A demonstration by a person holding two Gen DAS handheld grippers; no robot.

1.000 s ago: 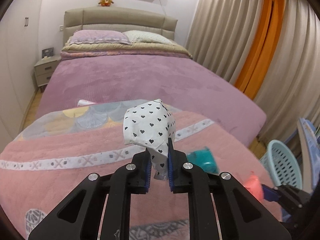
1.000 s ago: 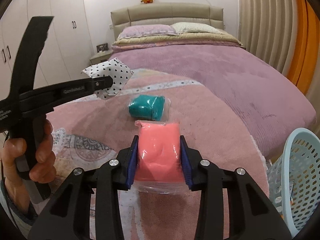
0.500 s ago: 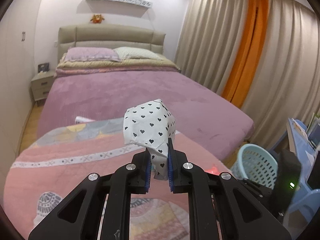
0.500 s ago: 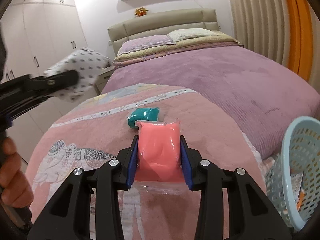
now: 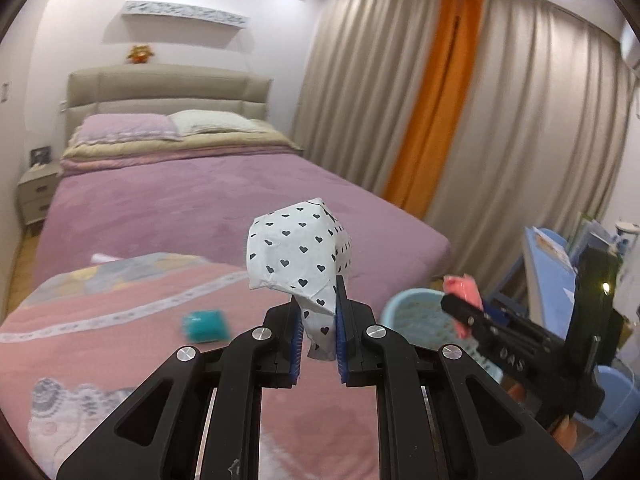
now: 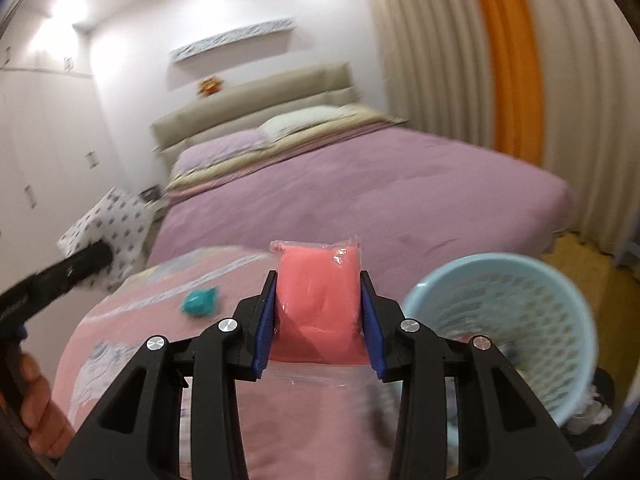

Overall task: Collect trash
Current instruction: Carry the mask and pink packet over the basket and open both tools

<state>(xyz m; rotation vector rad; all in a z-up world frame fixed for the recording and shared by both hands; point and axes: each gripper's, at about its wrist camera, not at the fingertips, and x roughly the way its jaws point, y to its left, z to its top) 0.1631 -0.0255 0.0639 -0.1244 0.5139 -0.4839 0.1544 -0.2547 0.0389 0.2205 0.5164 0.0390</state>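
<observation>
On right claw (image 5: 464, 312): "0 A S"

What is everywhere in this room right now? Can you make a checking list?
Surface: bed with purple cover; pink blanket across its near end.
Job's things: heart-print paper wad in left tool; pink packet in right tool; teal packet lying on the blanket; light blue basket beside the bed.
Clutter: small white scrap at the blanket's far edge.
Grippers: left tool shut on the wad; right tool shut on the pink packet.
Cables: nothing seen.
Surroundings: curtains, nightstand.
</observation>
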